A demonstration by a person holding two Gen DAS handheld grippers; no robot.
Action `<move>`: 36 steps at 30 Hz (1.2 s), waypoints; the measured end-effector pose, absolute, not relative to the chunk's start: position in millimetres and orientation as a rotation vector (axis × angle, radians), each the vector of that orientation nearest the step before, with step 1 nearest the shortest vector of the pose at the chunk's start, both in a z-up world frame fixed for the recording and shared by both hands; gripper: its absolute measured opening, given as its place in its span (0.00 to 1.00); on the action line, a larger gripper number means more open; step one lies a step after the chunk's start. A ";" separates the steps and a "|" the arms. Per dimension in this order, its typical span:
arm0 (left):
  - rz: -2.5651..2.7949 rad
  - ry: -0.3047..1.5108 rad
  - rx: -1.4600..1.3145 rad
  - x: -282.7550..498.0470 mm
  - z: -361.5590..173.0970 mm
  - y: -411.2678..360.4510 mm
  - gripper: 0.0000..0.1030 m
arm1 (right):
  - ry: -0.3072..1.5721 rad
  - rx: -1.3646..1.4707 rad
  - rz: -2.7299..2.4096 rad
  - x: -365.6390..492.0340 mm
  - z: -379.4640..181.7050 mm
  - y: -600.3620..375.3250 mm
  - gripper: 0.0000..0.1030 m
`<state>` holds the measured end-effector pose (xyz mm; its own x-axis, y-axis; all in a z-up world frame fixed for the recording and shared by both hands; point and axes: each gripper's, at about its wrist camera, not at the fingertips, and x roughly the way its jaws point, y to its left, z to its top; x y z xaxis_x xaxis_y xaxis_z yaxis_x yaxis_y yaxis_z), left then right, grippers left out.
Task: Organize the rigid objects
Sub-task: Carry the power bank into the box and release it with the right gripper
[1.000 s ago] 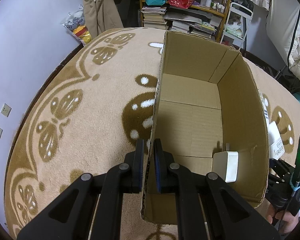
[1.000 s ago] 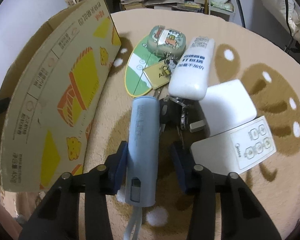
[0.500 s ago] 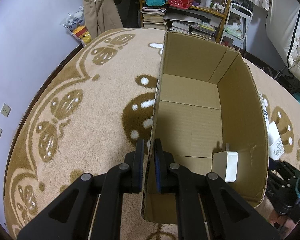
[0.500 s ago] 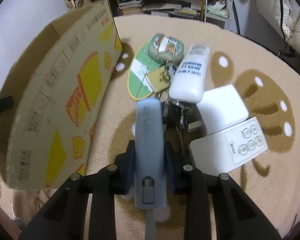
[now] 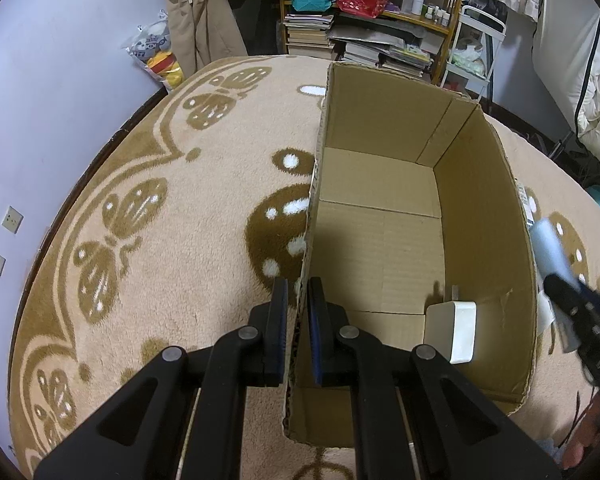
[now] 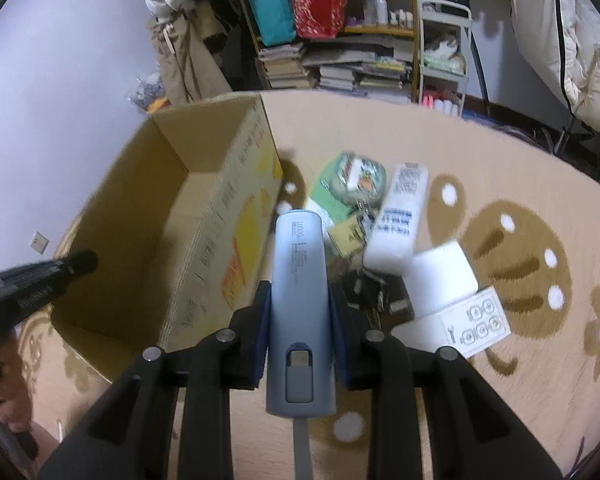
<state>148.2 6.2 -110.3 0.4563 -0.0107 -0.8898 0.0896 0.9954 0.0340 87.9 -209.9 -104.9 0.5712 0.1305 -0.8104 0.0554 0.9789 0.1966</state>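
Item in hand: blue-grey power bank (image 6: 300,300), a long rounded bar, clear of the carpet (image 6: 480,420), with a cable trailing from its near end.
Right gripper (image 6: 299,304): pads clamped on both long sides of the power bank, at about mid-length.
Left gripper (image 5: 297,320): pinched tight on the near wall of the cardboard box (image 5: 484,208), steadying it.
Handling, judged: rigid and dense for its size; the smooth shell looks slippery, so it may slide or pivot if tilted steeply. Flat long sides are the sound hold; avoid the rounded ends and the cable.
Destination, judged: box interior, mostly bare; one white adapter (image 5: 454,330) stands in the near corner.
Remaining items: white bottle (image 6: 400,220), white block (image 6: 440,276) and remote (image 6: 472,324) lie beside the box.
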 end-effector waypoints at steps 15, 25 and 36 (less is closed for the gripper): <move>-0.057 1.096 0.078 146.8 -111.2 7.1 0.09 | 0.865 0.183 0.127 123.6 -45.4 -171.5 0.28; -0.061 1.096 0.067 147.1 -111.4 7.1 0.09 | 0.883 0.205 0.153 152.8 -54.7 -147.3 0.28; -0.061 1.096 0.065 148.0 -111.4 6.5 0.09 | 0.951 0.180 0.124 161.9 -87.1 -145.4 0.28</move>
